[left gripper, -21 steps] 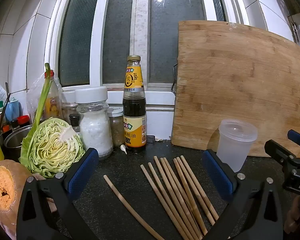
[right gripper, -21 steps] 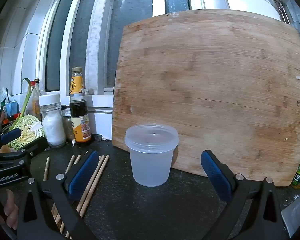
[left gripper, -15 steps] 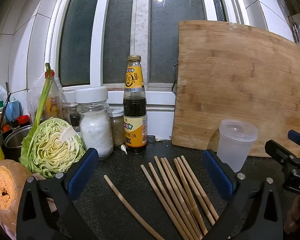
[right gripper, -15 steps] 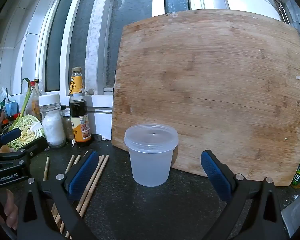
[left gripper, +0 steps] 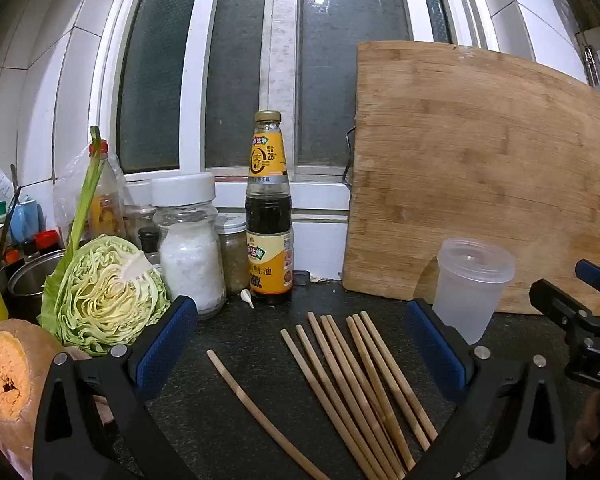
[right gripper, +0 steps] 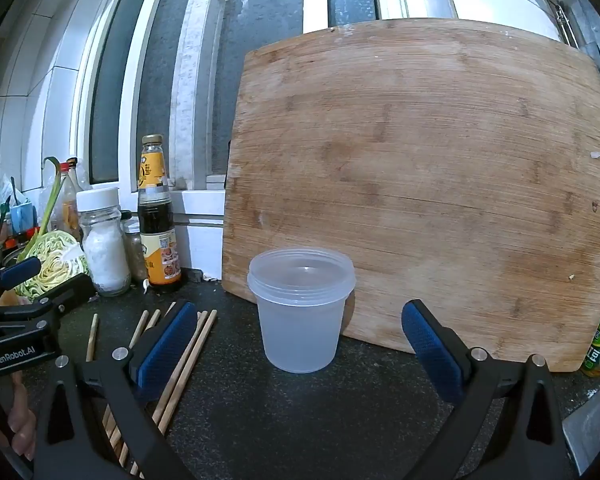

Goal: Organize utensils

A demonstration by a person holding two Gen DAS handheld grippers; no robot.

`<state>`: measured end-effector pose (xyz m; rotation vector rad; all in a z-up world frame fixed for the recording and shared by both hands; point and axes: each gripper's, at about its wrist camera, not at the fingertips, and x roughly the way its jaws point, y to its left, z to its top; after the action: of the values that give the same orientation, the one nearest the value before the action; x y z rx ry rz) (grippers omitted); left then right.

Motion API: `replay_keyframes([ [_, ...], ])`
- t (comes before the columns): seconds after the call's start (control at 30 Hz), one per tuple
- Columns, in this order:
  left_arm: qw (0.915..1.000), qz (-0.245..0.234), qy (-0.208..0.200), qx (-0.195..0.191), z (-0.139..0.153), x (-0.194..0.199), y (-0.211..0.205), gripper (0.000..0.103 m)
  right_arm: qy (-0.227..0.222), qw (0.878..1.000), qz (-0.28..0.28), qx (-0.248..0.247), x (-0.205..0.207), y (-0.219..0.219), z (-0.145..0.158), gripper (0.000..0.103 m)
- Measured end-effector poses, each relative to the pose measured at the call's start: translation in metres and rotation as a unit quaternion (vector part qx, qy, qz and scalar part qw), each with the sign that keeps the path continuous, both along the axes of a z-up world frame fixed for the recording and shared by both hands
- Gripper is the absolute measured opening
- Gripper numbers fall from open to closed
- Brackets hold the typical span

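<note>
Left gripper [left gripper: 300, 344]: jaws spread wide, nothing between the blue pads — it hangs over the dark countertop [left gripper: 240, 332], tilted slightly down.
Chopsticks [left gripper: 360, 384]: a loose bundle of wooden sticks lying flat on the counter, in front of and between the left pads; tips point toward the window.
Stray chopstick [left gripper: 260, 412]: lies alone, just left of the bundle, apart from it.
Right gripper [right gripper: 300, 340]: also wide, pads clear of everything, framing the cup without touching it.
Plastic cup [right gripper: 300, 312]: translucent, upright, open-topped — stands on the counter just in front of the board, right of the chopsticks.
Cutting board [right gripper: 420, 180]: large, wooden, propped upright against the window wall.
Oyster sauce bottle [left gripper: 269, 216]: upright behind the chopsticks, yellow label.
Salt jar [left gripper: 190, 248]: white lid, left of the bottle, a smaller spice jar [left gripper: 232, 252] between them.
Halved cabbage [left gripper: 104, 296]: cut face forward, at the left pad.
Garlic clove [left gripper: 247, 298]: by the bottle's base.
</note>
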<state>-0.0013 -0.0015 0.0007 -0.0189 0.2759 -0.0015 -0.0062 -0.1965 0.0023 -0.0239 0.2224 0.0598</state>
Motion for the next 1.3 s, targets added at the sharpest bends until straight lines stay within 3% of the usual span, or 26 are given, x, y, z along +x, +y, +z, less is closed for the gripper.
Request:
replay_keyframes([
  [1.3, 1.0000, 0.009, 0.000, 0.000, -0.0017, 0.0007, 0.0013, 0.103, 0.000, 1.000, 0.006, -0.001, -0.0025, 0.0017, 0.0003, 0.103],
])
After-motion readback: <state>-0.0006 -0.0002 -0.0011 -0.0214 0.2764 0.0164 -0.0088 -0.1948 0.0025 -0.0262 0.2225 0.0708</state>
